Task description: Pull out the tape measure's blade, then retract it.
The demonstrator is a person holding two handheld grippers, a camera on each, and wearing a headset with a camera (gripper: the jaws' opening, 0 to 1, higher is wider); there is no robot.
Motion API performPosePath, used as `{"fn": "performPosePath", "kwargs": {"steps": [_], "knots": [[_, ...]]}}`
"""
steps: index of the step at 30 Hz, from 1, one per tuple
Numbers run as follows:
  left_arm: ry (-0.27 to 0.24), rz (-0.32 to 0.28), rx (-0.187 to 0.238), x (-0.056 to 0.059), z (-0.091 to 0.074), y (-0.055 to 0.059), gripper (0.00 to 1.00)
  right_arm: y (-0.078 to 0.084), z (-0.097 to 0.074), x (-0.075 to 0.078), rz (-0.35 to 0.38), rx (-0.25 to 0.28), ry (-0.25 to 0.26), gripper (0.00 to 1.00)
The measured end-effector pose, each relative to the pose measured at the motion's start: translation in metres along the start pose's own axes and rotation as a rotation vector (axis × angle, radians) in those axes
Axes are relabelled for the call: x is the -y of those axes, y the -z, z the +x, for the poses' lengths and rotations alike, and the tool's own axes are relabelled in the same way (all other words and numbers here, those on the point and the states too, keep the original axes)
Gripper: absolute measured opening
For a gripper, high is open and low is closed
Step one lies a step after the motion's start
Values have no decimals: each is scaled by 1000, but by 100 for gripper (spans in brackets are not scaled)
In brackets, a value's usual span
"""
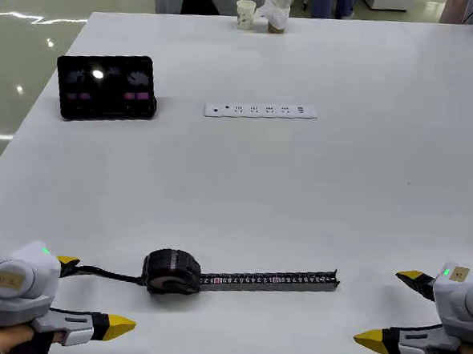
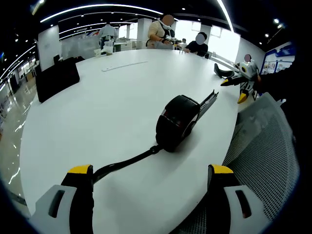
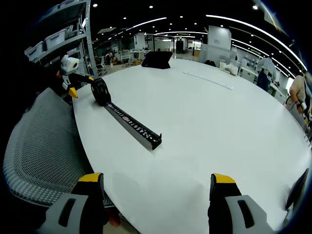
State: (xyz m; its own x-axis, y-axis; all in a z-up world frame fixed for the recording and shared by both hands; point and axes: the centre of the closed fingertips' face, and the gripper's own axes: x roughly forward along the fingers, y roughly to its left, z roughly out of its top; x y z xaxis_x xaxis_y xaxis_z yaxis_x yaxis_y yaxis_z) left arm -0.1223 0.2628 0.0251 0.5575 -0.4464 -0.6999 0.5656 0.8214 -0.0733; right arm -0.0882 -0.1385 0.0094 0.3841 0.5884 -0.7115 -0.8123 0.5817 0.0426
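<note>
the tape measure [image 1: 170,271] lies on the white desk [image 1: 316,190] in the lower middle of the head view. its black case is to the left and its blade [image 1: 270,279] is already drawn out flat to the right, ending in the hook [image 1: 335,278]. a black strap [image 1: 106,274] trails from the case toward the lower left corner.

the left claw [image 1: 97,293] sits in that corner with its jaws spread wide, gripping nothing; the strap runs across the desk between them. the right claw [image 1: 386,306], at the lower right, is also wide open and empty, near the hook but apart from it.

with the blade out, retracting looks like the step in hand. to do it well, the left claw should pin the case squarely by its sides, clear of the strap, so it cannot skid. the right claw should take the blade close to the hook and feed it back in line with the case mouth, slowly, so it neither whips nor kinks. whether a lock is set cannot be told from here.
</note>
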Motion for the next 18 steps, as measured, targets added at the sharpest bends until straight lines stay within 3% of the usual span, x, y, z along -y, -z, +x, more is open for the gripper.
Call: {"fn": "performPosePath", "kwargs": {"steps": [7, 18], "knots": [[1, -1, 3, -1, -1, -1, 97, -1, 0, -3, 12, 7, -1, 99], [5, -20, -5, -3, 0, 3, 99, 1, -3, 5, 27, 16, 32, 99]]}}
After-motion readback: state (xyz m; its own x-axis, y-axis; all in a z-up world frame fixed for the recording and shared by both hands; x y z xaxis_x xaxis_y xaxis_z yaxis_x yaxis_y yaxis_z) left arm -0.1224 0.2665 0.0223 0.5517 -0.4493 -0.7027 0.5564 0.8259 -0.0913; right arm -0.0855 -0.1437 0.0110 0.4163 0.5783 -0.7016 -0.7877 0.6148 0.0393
